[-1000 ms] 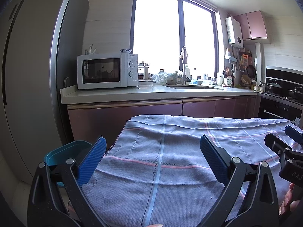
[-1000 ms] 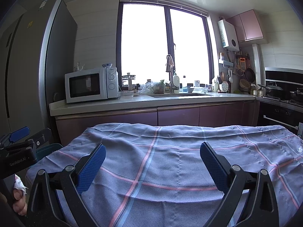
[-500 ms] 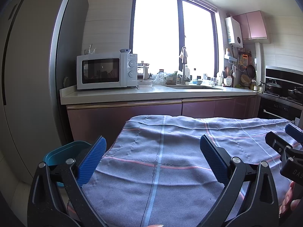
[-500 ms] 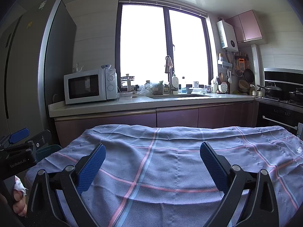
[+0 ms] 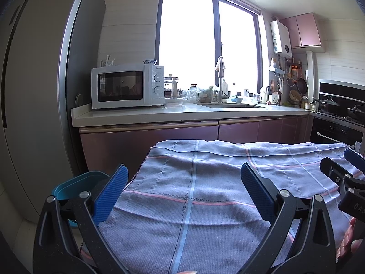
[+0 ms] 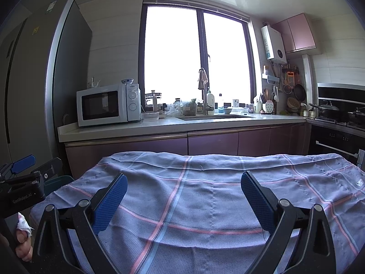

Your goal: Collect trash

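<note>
I count two grippers: my left gripper and my right gripper, each with two blue pads. One checked cloth lies spread in front of me. One teal bin sits at its left. On the counter stands one microwave, with one bowl on top. One sink has one tap.
</note>
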Available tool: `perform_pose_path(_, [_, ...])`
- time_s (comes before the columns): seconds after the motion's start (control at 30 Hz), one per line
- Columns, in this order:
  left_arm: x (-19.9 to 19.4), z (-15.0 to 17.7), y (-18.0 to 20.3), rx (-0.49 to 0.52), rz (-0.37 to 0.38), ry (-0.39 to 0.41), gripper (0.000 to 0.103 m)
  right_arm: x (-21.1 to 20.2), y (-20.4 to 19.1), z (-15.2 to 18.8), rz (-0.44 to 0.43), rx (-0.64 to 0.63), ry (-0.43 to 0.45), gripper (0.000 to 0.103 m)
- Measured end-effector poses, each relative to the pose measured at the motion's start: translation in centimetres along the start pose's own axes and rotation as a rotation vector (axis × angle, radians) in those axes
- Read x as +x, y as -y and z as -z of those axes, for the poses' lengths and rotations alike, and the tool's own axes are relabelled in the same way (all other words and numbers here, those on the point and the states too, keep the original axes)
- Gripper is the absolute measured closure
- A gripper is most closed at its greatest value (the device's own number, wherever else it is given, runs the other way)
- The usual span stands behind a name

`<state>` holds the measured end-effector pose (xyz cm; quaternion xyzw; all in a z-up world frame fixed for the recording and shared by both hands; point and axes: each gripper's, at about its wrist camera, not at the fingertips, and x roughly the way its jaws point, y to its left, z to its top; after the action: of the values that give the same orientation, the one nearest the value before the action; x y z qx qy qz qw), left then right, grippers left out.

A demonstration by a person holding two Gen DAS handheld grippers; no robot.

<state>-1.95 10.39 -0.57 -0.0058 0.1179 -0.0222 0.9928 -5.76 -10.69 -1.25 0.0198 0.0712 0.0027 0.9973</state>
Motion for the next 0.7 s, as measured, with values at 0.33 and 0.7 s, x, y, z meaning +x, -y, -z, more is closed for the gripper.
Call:
perform_pose_path(0.33, [0.16,-0.05,0.08,0.001,0.001,0.001,0.006,0.01,0.04,0.0,0.002,-0.001,-0.001,0.007])
perform_pose_path(0.7, [0.41,-0.08,0.15,0.002,0.004,-0.003,0.006,0.07,0.07,-0.05,0.004,0.001,-0.004,0.007])
